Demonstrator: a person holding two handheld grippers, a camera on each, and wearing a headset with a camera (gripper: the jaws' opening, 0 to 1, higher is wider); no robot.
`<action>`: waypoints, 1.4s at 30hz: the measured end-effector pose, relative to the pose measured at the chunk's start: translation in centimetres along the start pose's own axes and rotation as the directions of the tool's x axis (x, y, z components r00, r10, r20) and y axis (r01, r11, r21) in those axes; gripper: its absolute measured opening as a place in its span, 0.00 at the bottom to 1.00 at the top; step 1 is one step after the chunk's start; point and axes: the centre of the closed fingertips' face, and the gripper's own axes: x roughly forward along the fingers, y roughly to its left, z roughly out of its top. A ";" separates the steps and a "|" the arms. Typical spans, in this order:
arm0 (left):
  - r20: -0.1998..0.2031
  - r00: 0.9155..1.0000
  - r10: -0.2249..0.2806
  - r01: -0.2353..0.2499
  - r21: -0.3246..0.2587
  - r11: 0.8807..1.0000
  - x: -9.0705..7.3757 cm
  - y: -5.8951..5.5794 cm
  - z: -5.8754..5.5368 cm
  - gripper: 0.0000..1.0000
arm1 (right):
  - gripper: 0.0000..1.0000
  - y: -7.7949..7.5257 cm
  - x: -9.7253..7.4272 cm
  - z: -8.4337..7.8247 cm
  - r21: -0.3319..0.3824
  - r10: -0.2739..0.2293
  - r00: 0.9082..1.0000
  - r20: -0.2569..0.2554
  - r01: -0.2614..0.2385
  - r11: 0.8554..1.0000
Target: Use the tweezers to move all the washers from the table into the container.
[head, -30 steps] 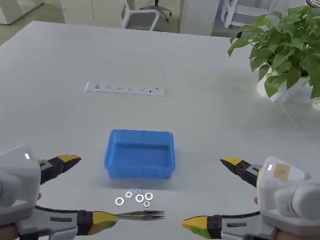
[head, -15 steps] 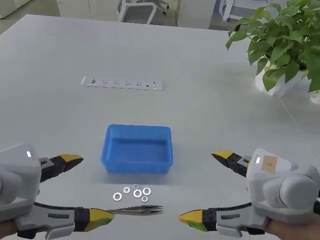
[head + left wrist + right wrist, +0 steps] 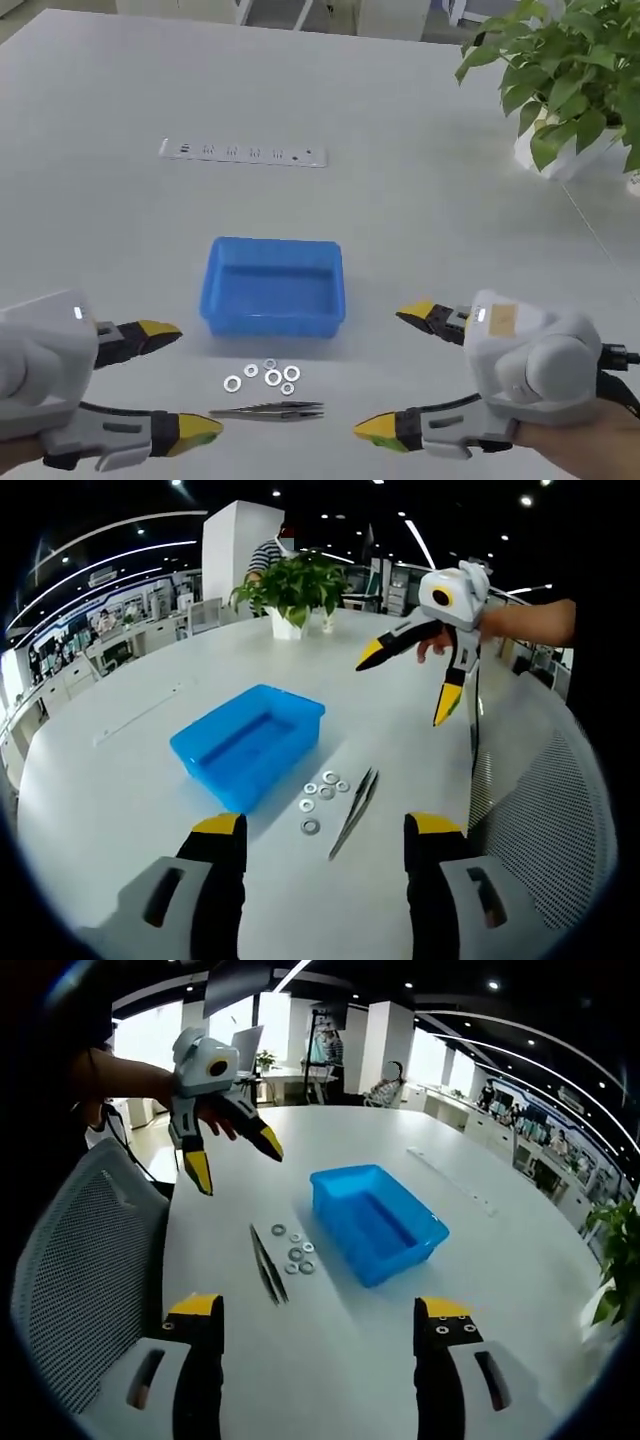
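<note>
Several small metal washers (image 3: 263,376) lie loose on the white table just in front of the blue container (image 3: 273,286), which holds nothing. Metal tweezers (image 3: 268,410) lie flat on the table right below the washers. My left gripper (image 3: 178,382) hovers open at the lower left, its yellow tips on either side of nothing. At the lower right my right gripper (image 3: 395,372) is open too. The washers (image 3: 320,792), tweezers (image 3: 354,811) and container (image 3: 249,740) lie ahead of the left jaws. In the right gripper view the washers (image 3: 293,1251) sit between tweezers (image 3: 267,1263) and container (image 3: 377,1220).
A white power strip (image 3: 243,153) lies farther back on the table. A potted green plant (image 3: 562,80) stands at the far right. A mesh chair (image 3: 84,1260) sits at the table's near edge.
The head camera has tilted down, shifting the scene. Both grippers have moved slightly inward toward the tweezers and stay open. Washers, tweezers and container are where they were.
</note>
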 end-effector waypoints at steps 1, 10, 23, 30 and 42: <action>-0.004 1.000 -0.005 0.005 0.000 1.000 0.1 0.0 -0.1 0.67 | 0.76 0.1 0.2 -0.1 -0.011 0.010 1.000 -0.006 -0.010 1.000; -0.067 0.996 -0.056 0.060 0.051 0.997 1.3 -0.3 -1.3 0.55 | 0.64 1.1 2.0 -0.3 -0.089 0.096 0.995 -0.037 -0.099 0.991; -0.171 0.979 -0.109 0.134 0.140 0.981 2.3 -0.6 -3.2 0.31 | 0.40 3.0 4.7 -1.2 -0.221 0.213 0.972 -0.104 -0.231 0.948; -0.212 0.967 -0.139 0.177 0.169 0.970 3.0 -0.4 -3.9 0.24 | 0.31 3.6 6.0 -1.8 -0.264 0.260 0.954 -0.149 -0.291 0.919; -0.279 0.941 -0.191 0.251 0.202 0.946 4.0 -0.5 -4.8 0.14 | 0.23 4.6 7.6 -2.1 -0.288 0.333 0.922 -0.196 -0.378 0.880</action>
